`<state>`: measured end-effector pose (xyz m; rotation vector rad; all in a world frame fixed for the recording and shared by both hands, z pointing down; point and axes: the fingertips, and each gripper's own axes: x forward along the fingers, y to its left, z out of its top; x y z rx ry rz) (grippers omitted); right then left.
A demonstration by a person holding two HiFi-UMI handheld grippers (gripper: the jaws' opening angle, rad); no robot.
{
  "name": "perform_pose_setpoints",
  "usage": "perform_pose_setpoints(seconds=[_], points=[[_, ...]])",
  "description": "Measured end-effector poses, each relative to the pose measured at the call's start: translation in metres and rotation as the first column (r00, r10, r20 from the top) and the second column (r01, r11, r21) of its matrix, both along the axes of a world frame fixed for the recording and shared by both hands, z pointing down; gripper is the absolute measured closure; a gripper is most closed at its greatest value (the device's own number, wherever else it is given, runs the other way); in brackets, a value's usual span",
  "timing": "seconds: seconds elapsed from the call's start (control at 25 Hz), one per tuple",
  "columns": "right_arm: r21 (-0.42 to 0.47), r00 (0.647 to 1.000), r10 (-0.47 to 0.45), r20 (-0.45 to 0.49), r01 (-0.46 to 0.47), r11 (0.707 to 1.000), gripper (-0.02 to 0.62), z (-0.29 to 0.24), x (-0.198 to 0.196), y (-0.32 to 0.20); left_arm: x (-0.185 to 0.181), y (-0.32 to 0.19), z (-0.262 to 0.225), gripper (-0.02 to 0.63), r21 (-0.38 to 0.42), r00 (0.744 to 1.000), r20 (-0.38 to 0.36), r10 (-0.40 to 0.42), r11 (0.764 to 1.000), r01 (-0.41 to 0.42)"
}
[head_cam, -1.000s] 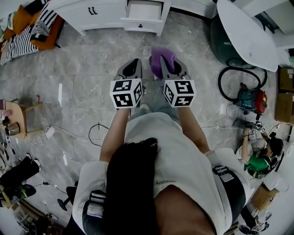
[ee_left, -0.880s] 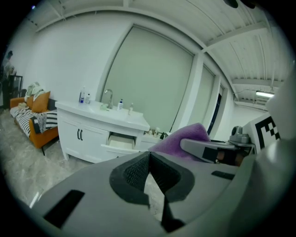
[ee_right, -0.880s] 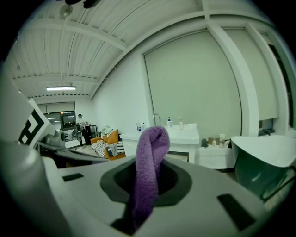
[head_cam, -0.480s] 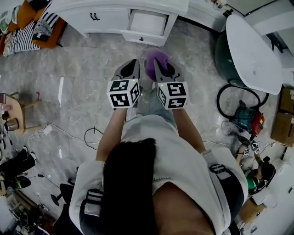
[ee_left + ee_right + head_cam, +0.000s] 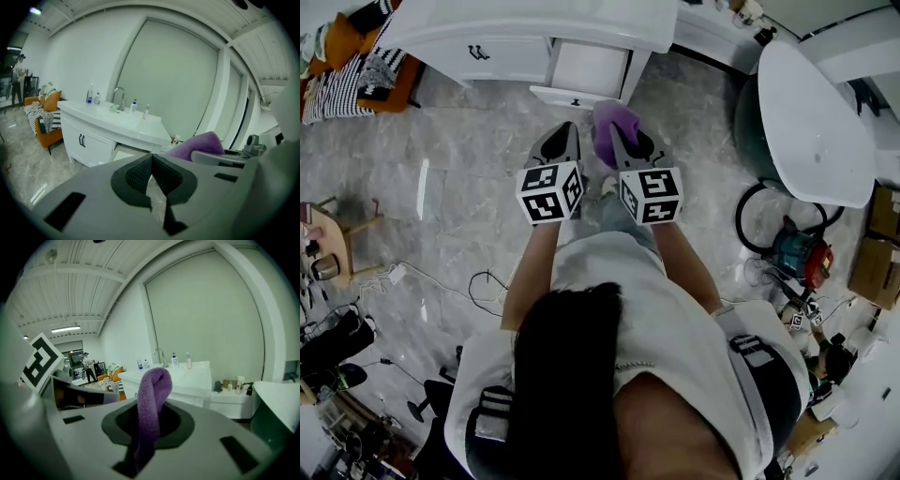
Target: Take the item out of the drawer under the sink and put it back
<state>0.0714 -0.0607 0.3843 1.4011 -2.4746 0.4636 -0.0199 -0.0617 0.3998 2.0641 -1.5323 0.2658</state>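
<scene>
R gripper (image 5: 630, 148) is clamped on the purple towel (image 5: 612, 125), held in the air just short of the open drawer (image 5: 584, 73) under the sink counter (image 5: 534, 23), w/ L gripper (image 5: 562, 143) alongside, jaws pinched together, empty.

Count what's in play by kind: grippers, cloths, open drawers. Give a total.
grippers: 2 (left gripper, right gripper)
purple cloth: 1
open drawer: 1
total: 4
</scene>
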Motion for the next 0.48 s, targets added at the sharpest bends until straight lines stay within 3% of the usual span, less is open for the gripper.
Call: perform_pose_setpoints(seconds=[0.48], points=[[-0.026, 0.998, -0.060, -0.004, 0.060, 0.998, 0.537, 0.017, 0.017, -0.066, 0.017, -0.061, 0.012, 0.601, -0.013, 0.998, 0.012, -0.060, 0.998, 0.060]])
